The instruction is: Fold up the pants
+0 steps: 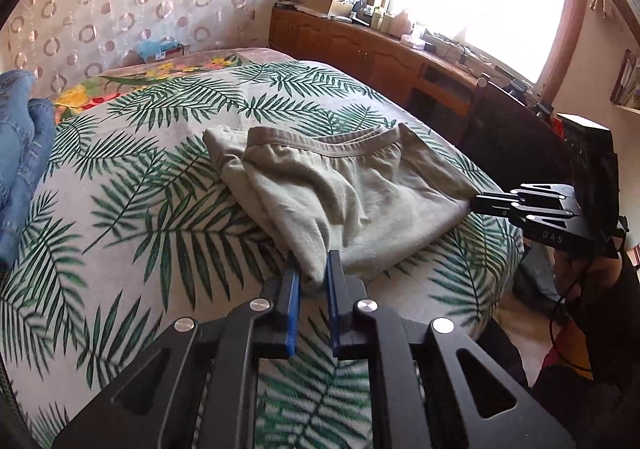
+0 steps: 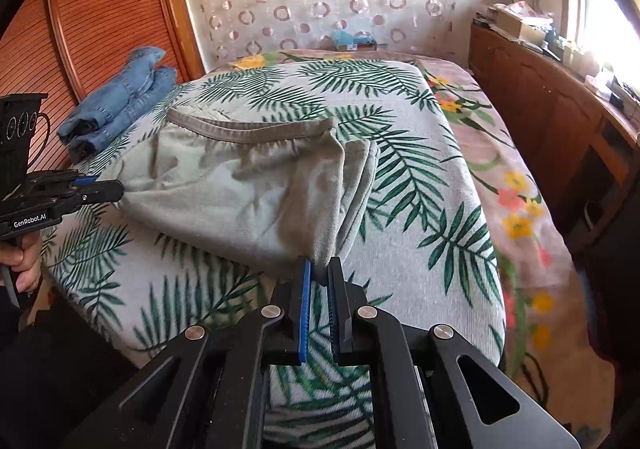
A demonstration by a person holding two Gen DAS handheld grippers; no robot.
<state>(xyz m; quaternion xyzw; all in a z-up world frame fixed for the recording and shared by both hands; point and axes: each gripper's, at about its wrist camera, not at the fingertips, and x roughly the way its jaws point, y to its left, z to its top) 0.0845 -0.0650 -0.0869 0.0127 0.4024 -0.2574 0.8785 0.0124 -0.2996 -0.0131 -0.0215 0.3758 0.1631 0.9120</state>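
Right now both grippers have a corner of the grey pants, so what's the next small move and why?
Probably lift both corners together and carry them toward the waistband. The left gripper and right gripper each pinch a near corner of the grey pants, which lie flat on the leaf-print bedspread.

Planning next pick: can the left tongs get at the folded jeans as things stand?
Probably not yet. The left tongs are shut on a corner of the grey pants, so they are occupied. The jeans lie uncovered at the bed's far edge, with open leaf-print blanket between.
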